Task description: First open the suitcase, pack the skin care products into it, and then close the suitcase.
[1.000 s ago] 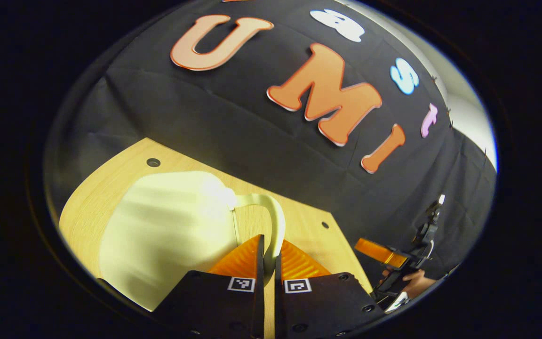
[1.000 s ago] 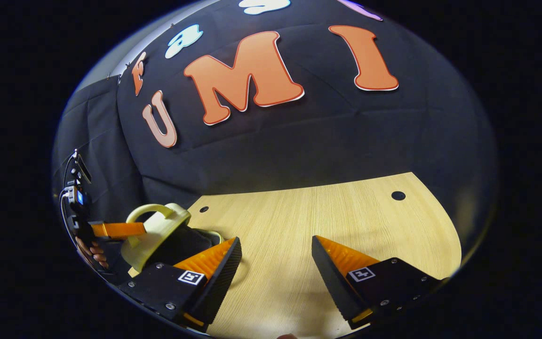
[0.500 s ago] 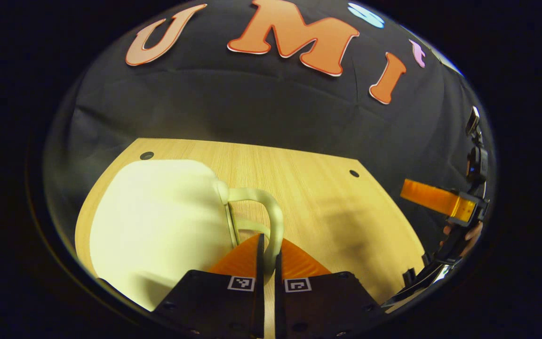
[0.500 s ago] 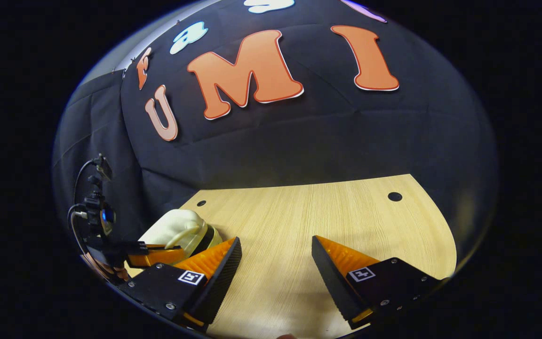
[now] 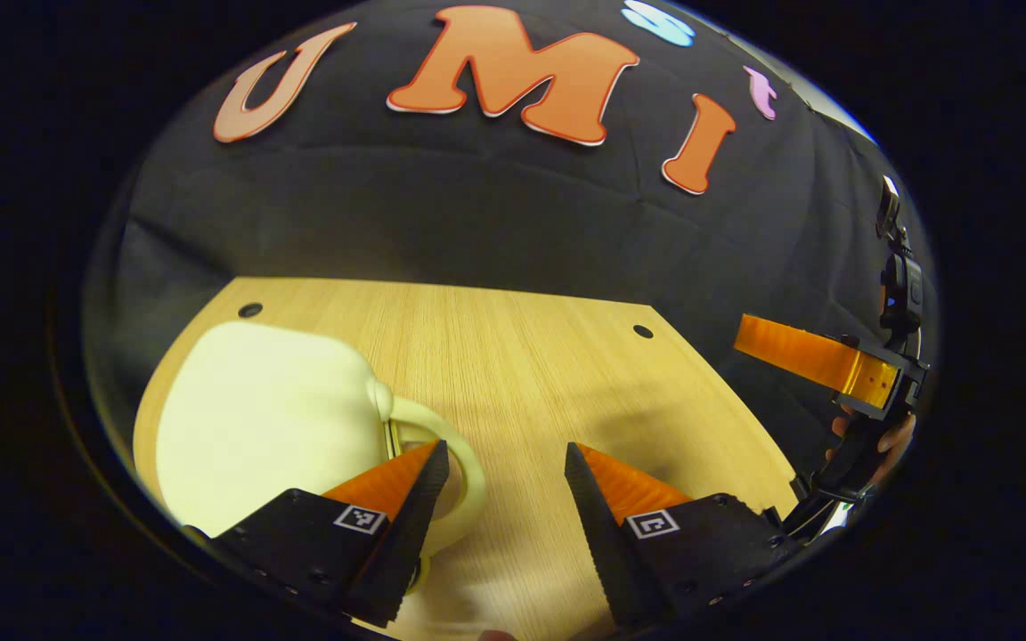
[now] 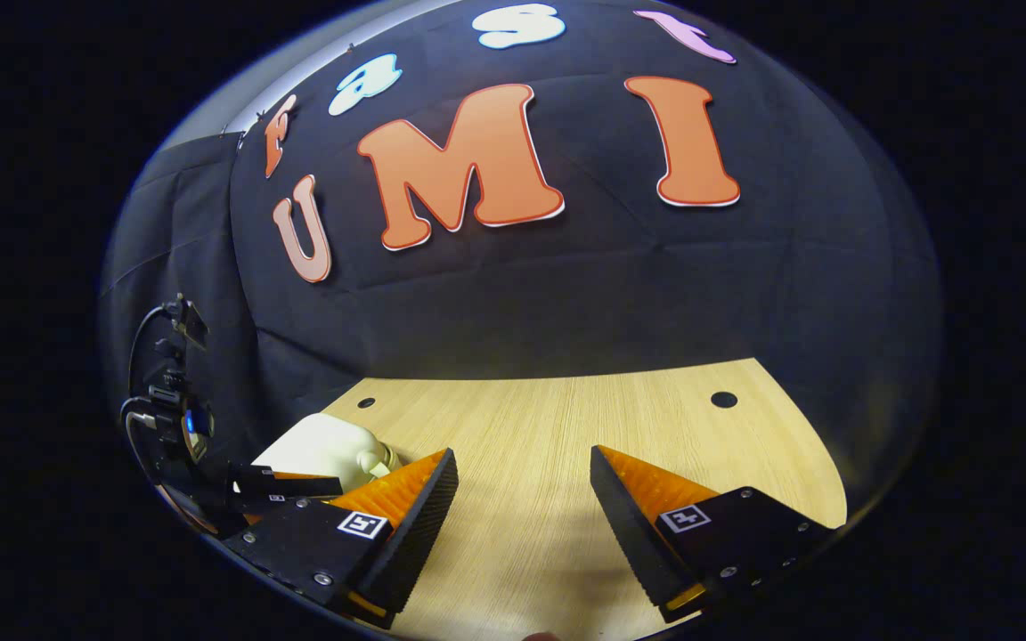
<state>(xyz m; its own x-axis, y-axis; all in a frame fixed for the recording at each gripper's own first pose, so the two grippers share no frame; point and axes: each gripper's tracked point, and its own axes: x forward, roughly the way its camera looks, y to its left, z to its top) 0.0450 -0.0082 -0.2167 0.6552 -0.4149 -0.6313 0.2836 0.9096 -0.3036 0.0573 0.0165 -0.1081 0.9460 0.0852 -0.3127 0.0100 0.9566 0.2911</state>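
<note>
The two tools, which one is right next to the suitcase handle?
The left tool: its open fingers straddle the table beside the pale suitcase handle. The right tool hangs open over bare table.

A light wooden desk (image 5: 522,356) carries a closed, pale cream, rounded hard-shell suitcase (image 5: 264,418) near its left edge.

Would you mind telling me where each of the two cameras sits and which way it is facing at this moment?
Left gripper view: rides on the left gripper, facing forward over the wooden table toward the booth wall; its open fingers flank the pale suitcase handle; the right gripper and a hand show at right.
Right gripper view: rides on the right gripper, open over bare table, facing the wall; left gripper at lower left.
Shared: table, suitcase, wall.
</note>
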